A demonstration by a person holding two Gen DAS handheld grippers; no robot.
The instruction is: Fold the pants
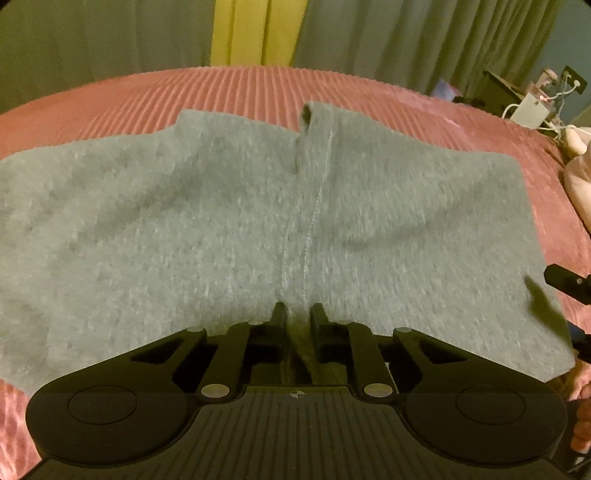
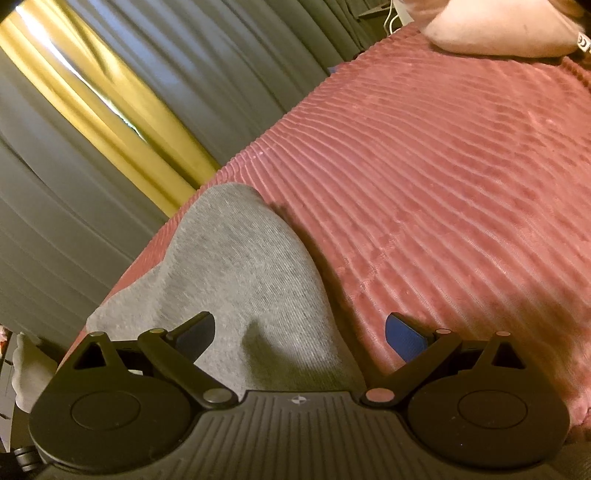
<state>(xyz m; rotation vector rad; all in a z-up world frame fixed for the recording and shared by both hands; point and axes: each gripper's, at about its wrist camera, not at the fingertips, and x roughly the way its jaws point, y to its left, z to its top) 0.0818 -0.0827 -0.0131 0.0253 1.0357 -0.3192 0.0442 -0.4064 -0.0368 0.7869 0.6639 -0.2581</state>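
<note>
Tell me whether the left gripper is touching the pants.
Touching. In the left wrist view the left gripper is shut on a pinch of the grey pants at their near edge, with fabric bunched between its fingers.

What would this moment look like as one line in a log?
left gripper: shut on grey pants | right gripper: open over pants edge | surface: pink ribbed bedspread

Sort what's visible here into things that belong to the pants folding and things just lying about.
Part of the job:
- grey pants, spread on the pink ribbed bedspread
- left tongs, shut on a pinch of the pants' near edge
- right tongs, open over the pants' edge

Just lying about:
- pale pillow
- curtains
- bedside clutter with cables
</note>
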